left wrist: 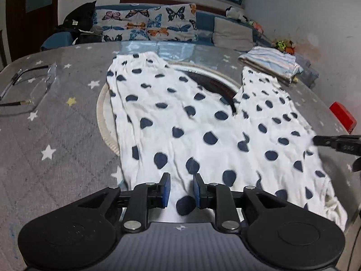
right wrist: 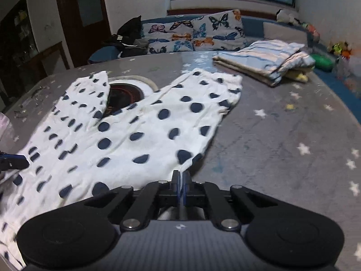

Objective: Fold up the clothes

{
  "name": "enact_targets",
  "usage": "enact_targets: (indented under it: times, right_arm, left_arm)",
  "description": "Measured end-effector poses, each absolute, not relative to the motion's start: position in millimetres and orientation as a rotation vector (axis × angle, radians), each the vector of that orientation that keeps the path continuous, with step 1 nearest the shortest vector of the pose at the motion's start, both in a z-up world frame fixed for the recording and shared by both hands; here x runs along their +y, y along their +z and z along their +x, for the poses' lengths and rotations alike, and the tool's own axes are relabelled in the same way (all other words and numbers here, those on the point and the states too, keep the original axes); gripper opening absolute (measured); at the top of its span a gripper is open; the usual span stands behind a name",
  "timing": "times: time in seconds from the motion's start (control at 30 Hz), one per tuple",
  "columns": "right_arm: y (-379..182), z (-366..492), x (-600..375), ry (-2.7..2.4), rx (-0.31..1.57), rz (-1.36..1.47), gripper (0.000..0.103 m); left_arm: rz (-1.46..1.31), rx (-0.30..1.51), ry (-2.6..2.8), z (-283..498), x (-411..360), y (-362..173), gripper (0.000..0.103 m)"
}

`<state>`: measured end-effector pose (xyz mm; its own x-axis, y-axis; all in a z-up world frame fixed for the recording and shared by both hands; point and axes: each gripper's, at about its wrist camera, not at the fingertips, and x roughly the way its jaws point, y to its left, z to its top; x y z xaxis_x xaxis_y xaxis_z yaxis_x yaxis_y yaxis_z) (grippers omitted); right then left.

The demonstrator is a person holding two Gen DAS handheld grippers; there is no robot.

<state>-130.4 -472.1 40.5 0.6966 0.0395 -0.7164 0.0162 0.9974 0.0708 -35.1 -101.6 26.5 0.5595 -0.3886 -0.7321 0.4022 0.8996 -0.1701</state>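
Polka-dot trousers lie spread flat on the grey star-patterned counter, legs pointing toward the folded striped cloth. Left gripper hovers parted over the waistband; right gripper is pinched closed on the waist's edge.

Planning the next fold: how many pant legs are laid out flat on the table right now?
2. On the polka-dot pants, the left leg runs toward the butterfly cushions; the right leg ends beside the folded striped cloth. None looks hidden.
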Motion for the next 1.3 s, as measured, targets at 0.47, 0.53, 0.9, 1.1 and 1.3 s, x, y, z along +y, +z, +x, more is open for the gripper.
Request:
enact_targets:
  times: [0.47,0.53,0.9,1.1,1.3]
  right_arm:
    - [50.0,-110.9,-468.1,0.076,0.772,0.041,0.021]
    - [44.9,-102.4,-463.6,0.086,0.787,0.037,0.027]
    - [44.3,-78.8,-479.2,0.045,0.812,0.036,0.027]
    - [49.0,-41.5,-484.3,0.053,0.792,0.060,0.029]
    - [37.1,-15.1,-492.3,0.011,0.823,0.033,0.037]
  left_arm:
    - [0.028,0.847,-0.456,-22.5,-108.7,35.4,0.029]
    - [0.030,0.847,-0.459,-18.1,-111.2,34.3,0.029]
    - [0.038,0.847,-0.431,15.2,-111.0,38.5,0.031]
    - [0.025,0.833,-0.429,49.9,-131.7,41.7,0.033]
    - [0.020,0.862,-0.397,82.2,-139.3,28.8,0.034]
